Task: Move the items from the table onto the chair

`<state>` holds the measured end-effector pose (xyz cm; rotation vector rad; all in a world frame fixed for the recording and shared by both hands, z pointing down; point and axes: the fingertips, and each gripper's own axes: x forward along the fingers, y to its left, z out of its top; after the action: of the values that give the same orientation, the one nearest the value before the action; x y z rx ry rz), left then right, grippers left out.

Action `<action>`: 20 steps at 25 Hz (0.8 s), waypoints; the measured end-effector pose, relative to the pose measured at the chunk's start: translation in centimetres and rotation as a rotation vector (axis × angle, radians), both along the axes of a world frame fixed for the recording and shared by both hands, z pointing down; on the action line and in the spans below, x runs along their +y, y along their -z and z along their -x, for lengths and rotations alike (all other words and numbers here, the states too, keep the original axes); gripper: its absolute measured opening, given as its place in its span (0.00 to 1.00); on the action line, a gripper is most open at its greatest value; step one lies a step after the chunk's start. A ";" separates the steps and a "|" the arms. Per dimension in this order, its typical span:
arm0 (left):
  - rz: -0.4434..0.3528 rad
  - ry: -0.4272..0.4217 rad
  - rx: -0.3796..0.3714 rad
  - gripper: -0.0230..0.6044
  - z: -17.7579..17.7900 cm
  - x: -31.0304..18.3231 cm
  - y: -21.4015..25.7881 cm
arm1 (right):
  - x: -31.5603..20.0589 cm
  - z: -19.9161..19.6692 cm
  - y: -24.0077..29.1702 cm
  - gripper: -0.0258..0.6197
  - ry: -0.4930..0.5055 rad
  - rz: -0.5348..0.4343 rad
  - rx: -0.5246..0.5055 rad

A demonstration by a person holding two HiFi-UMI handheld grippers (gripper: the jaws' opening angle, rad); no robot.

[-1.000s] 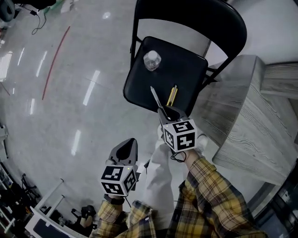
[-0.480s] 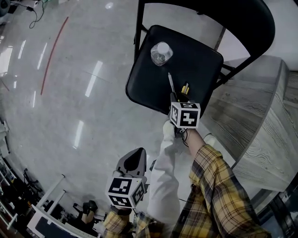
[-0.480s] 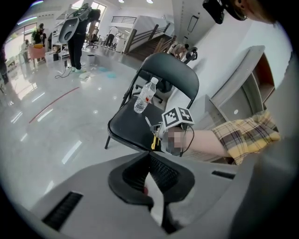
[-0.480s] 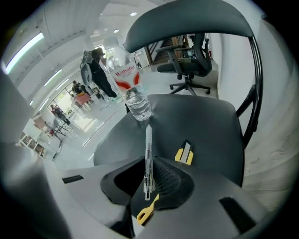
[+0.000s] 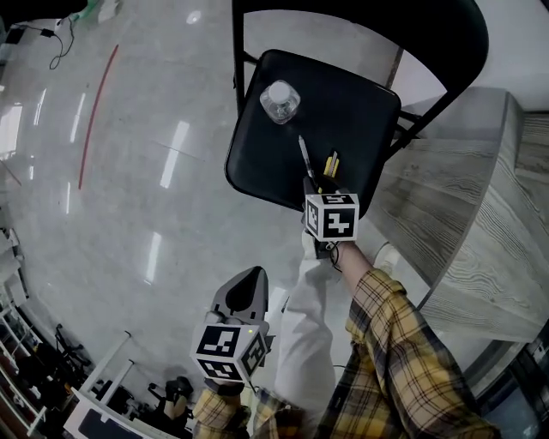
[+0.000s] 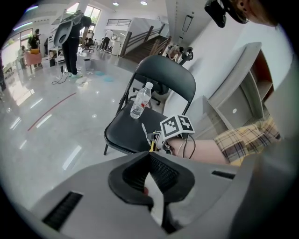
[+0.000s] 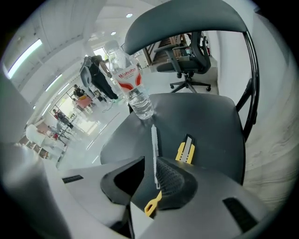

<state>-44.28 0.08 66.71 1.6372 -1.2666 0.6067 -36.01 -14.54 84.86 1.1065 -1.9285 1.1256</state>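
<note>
A black folding chair [image 5: 364,107] holds a clear water bottle [image 5: 280,101] standing upright and a yellow utility knife [image 5: 330,163] lying flat. My right gripper [image 5: 314,182] is low over the seat's front. A slim grey tool with a yellow handle [image 7: 153,149] lies between its jaws and points toward the bottle [image 7: 135,95]. The jaws have just been opening. The tool leans on the right pad, and a gap shows on the left side. The knife [image 7: 185,150] lies just to its right. My left gripper [image 5: 251,279] hangs over the floor, shut and holding nothing.
A grey wood-grain table [image 5: 480,240] stands right of the chair, close to its side. The chair's curved backrest [image 5: 360,17] rises behind the seat. Glossy floor with a red line [image 5: 94,111] spreads to the left. People [image 6: 72,37] stand far off.
My right gripper has come down onto the seat's front with the grey tool, whose tip now lies beside the knife. My left gripper has sunk a little.
</note>
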 end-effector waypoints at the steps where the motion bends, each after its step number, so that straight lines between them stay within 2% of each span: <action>1: -0.008 -0.002 0.002 0.04 -0.3 -0.1 0.3 | 0.4 -0.1 0.4 0.14 -0.001 0.005 -0.009; 8: -0.070 -0.008 0.023 0.04 -2.8 -0.6 4.4 | 6.6 0.2 6.6 0.14 0.060 0.050 -0.068; 14: -0.179 -0.056 0.011 0.04 -4.4 -2.1 11.7 | 11.1 1.1 17.3 0.14 0.056 0.068 -0.235; 17: -0.230 -0.083 0.001 0.04 -5.7 -2.5 15.9 | 13.4 0.5 23.7 0.14 0.112 0.028 -0.306; 20: -0.290 -0.162 -0.012 0.04 -8.4 -3.2 20.0 | 14.6 -1.3 30.1 0.14 0.198 -0.071 -0.366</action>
<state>-35.89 -3.13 46.74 1.9932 -1.2850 0.5495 -34.74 0.10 54.75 0.7600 -2.3174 1.2193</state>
